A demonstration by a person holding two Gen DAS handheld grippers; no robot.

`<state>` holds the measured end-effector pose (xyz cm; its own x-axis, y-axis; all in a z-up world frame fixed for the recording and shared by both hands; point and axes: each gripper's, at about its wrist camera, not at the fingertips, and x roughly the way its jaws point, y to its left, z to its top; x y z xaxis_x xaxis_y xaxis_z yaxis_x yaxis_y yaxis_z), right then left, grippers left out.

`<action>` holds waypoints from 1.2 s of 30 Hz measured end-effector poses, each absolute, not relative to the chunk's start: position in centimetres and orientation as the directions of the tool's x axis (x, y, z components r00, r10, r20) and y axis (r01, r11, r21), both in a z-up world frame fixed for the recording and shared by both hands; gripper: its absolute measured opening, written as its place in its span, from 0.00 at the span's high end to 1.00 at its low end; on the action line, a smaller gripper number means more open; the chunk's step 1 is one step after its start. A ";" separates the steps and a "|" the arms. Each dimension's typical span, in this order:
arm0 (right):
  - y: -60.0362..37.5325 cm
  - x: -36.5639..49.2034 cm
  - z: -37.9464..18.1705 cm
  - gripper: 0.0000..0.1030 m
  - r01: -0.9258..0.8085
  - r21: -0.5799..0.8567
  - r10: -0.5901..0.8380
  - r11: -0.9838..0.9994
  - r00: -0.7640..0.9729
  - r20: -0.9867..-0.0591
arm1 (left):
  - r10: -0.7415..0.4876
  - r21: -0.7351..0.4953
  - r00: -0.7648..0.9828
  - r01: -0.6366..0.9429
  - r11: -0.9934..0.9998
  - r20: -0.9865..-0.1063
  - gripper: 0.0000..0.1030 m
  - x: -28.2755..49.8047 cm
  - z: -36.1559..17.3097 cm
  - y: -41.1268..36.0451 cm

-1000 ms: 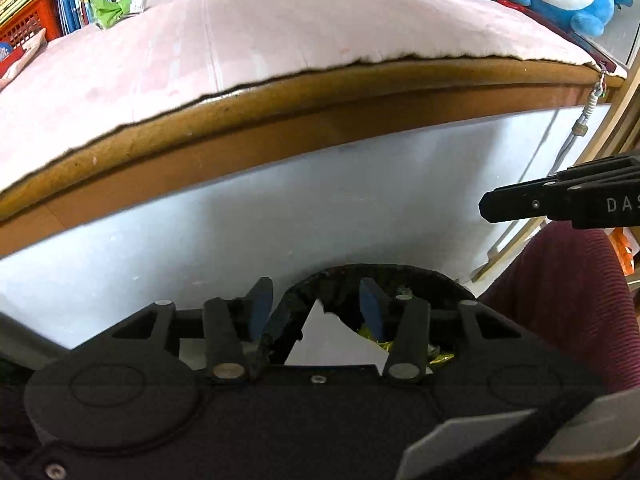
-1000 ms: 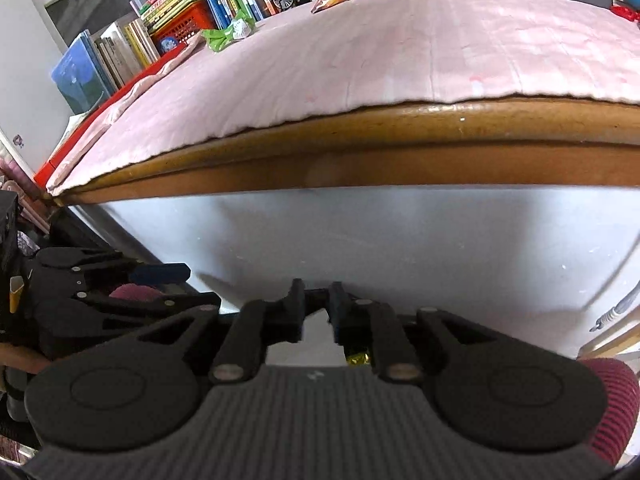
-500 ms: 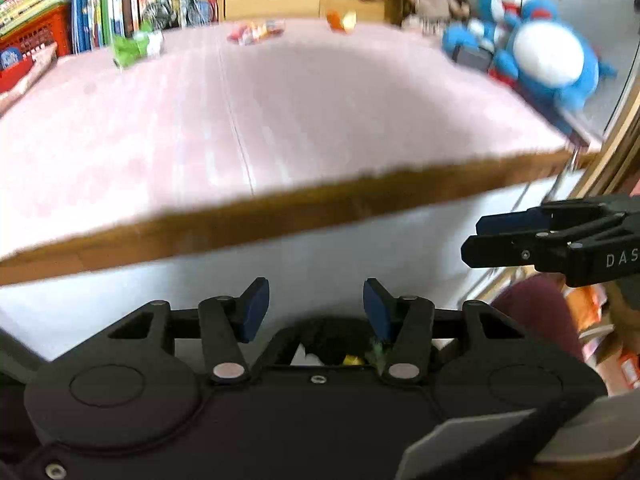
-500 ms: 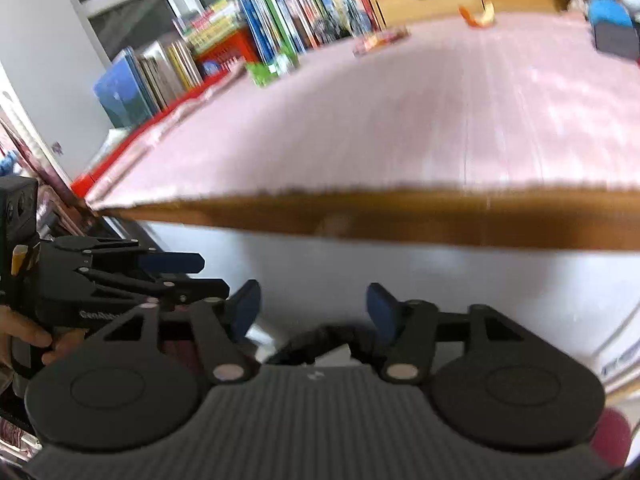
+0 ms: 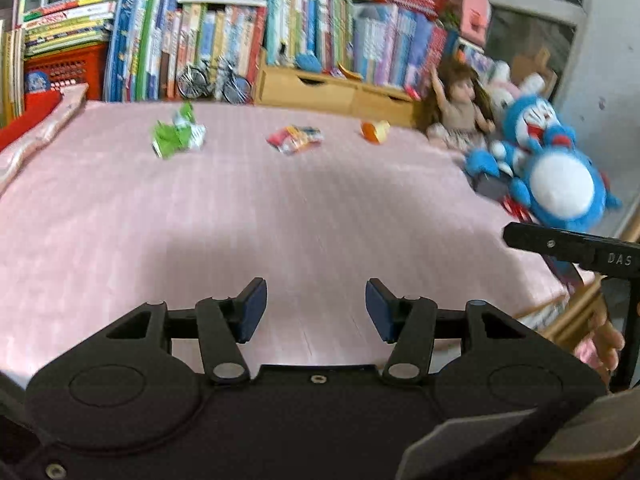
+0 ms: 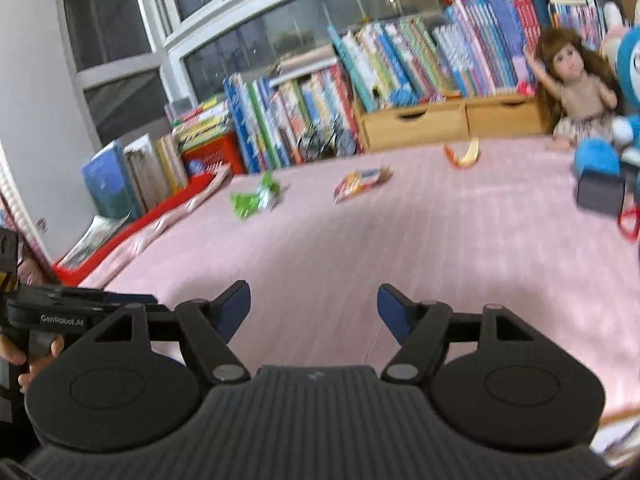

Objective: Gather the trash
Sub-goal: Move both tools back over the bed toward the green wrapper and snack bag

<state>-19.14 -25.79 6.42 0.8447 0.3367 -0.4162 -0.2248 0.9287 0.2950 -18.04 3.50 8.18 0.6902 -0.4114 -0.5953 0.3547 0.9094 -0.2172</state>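
Left view: my left gripper [image 5: 316,306], jaws opening and empty, now looks over the pink desk [image 5: 280,220] instead of into the bin seen earlier. Green wrapper [image 5: 178,138], red wrapper [image 5: 295,139] and peel [image 5: 375,131] lie far back.

Right view: my right gripper [image 6: 314,312], jaws opening, holds nothing; books [image 6: 304,120] and wooden drawers [image 6: 448,120] behind.

Black left claw [image 5: 316,306], blue pads [image 5: 253,308], silver pivot screws
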 end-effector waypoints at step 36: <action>-24.3 8.4 4.0 0.01 -0.080 0.258 0.207 0.963 0.833 -0.512 | -0.096 -0.351 0.844 -0.114 0.929 -0.528 0.20 13.1 4.6 9.1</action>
<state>8.43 -24.34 3.96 0.8334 0.2070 -0.5125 -0.0802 0.9627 0.2584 13.07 9.08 4.61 0.8438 -0.0956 -0.5280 -0.1144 0.9293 -0.3511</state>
